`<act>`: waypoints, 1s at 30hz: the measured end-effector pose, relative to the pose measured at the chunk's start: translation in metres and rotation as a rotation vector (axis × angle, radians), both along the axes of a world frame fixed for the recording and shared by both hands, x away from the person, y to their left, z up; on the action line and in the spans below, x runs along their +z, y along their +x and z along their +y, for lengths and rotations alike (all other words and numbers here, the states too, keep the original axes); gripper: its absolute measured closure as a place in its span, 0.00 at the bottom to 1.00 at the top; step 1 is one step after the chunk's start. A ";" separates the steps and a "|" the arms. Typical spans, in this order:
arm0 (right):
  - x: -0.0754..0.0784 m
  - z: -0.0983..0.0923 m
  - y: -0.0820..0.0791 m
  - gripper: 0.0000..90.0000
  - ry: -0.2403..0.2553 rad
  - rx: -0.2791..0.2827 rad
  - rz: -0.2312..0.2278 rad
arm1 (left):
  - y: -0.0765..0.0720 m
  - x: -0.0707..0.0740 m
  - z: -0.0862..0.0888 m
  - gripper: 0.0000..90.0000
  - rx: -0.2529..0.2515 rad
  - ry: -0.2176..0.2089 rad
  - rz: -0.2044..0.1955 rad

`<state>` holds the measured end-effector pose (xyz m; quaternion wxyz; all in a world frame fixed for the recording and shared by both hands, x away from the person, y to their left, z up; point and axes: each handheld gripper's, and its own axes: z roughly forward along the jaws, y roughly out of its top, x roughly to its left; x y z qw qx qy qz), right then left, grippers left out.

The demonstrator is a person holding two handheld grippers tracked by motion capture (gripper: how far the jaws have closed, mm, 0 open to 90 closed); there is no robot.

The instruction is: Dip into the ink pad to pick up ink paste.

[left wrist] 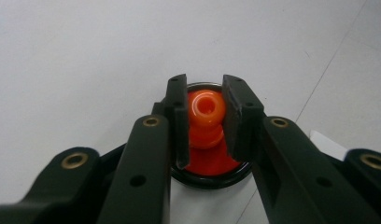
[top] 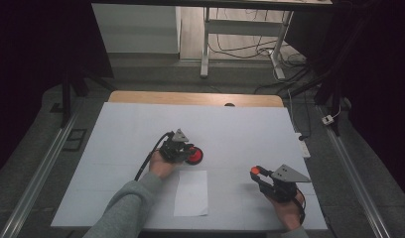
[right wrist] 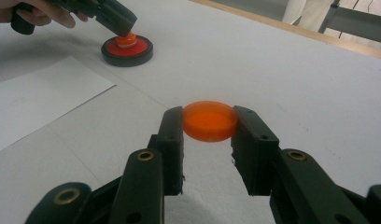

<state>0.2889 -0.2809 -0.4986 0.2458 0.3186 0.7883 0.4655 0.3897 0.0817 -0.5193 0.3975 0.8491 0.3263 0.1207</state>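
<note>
A black-rimmed round base (top: 195,159) with a red inside lies on the white table (top: 131,124), left of the middle. On it stands an orange knob (left wrist: 206,109), and my left gripper (top: 189,151) is shut on that knob from above; the jaws press its two sides in the left gripper view, with the base (left wrist: 212,179) below. At the right front, my right gripper (top: 255,172) is shut on a flat orange disc (right wrist: 210,120), gripped by its edges. The right gripper view also has the base (right wrist: 128,50) and the left gripper (right wrist: 125,31) far off at upper left.
A white sheet of paper (top: 191,192) lies near the front edge between the two hands. A wooden strip (top: 190,97) runs along the table's far edge. A white power strip (top: 303,146) sits off the right edge. Cables and desk legs stand on the floor behind.
</note>
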 end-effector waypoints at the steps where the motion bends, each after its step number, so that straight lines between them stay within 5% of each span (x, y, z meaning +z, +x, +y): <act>1: 0.000 0.000 0.000 0.71 0.001 0.000 0.001 | 0.000 0.000 0.000 0.81 0.000 0.000 0.002; 12: 0.000 0.001 0.000 0.71 0.000 0.004 0.001 | 0.006 0.003 0.000 0.81 -0.021 0.009 0.038; 30: 0.000 0.001 0.000 0.71 0.001 0.004 0.002 | 0.005 0.003 0.000 0.81 -0.016 0.013 0.039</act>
